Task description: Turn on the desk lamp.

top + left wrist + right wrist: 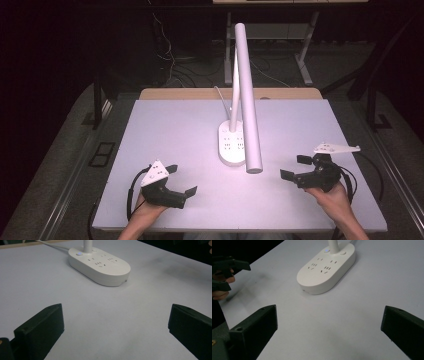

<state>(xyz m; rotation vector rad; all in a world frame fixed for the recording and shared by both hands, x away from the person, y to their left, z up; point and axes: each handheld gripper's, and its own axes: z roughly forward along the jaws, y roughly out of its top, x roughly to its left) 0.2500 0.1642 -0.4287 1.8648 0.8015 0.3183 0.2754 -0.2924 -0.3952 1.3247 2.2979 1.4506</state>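
Observation:
A white desk lamp stands mid-table on an oval base [231, 144] that has power sockets on top; the same lamp base [100, 265] [327, 270] lies ahead of both gripper cameras. Its long white tube head [248, 100] slants over the table toward me. My left gripper [181, 180] rests at the front left, open, nothing between its jaws [115, 330]. At the front right my right gripper [294, 167] is open too and holds nothing [329, 332]. Both point inward at the lamp base.
The white tabletop [165, 125] sits on a wooden desk. A white cord [221, 100] runs from the lamp base off the far edge. Beyond lie dark floor, cables and table legs. In the right gripper view the other hand and its gripper [227, 270] show at left.

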